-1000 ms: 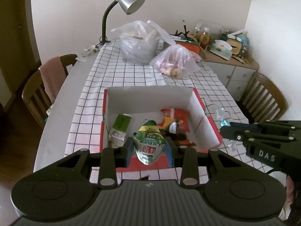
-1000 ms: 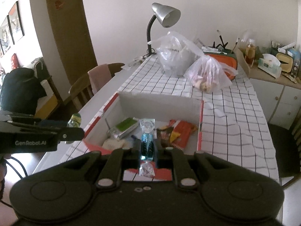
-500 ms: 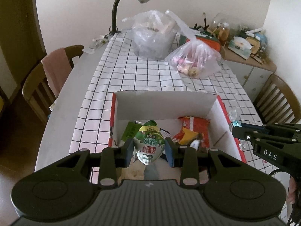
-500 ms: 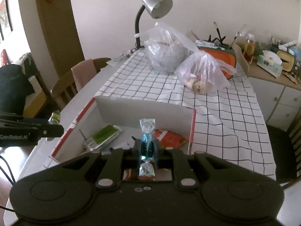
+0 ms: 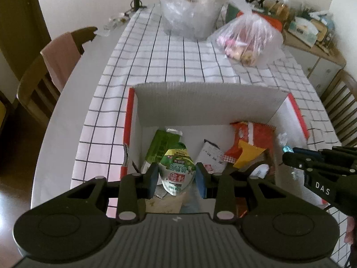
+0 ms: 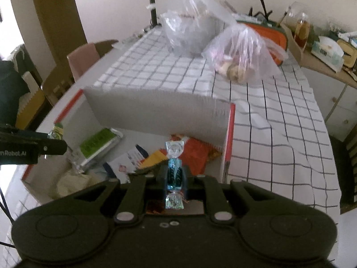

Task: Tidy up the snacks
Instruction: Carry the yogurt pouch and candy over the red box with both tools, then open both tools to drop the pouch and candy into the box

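Observation:
My left gripper [image 5: 177, 176] is shut on a green and white snack pouch [image 5: 177, 170], held over the near part of an open white box with red flaps [image 5: 200, 102]. In the right wrist view my right gripper [image 6: 175, 175] is shut on a blue twist-wrapped candy [image 6: 174, 174], above the same box [image 6: 156, 109] near its right wall. Inside lie a green packet [image 5: 161, 144], an orange and yellow bag [image 5: 250, 143] and a white packet [image 5: 210, 156]. The right gripper's tip [image 5: 296, 159] shows at the right of the left view; the left gripper's tip [image 6: 53, 146] shows at the left of the right view.
A checked tablecloth [image 5: 178, 62] covers the table. Two clear plastic bags [image 5: 247, 42] [image 5: 191, 6] stand beyond the box, with a lamp stem [image 6: 154, 11] behind. Wooden chairs [image 5: 44, 73] [image 5: 341, 102] flank the table. A cluttered sideboard [image 6: 323, 49] is at the right.
Both grippers have moved forward and down over the box, each still holding its snack. The box now fills more of both views and the lamp head has left the left view.

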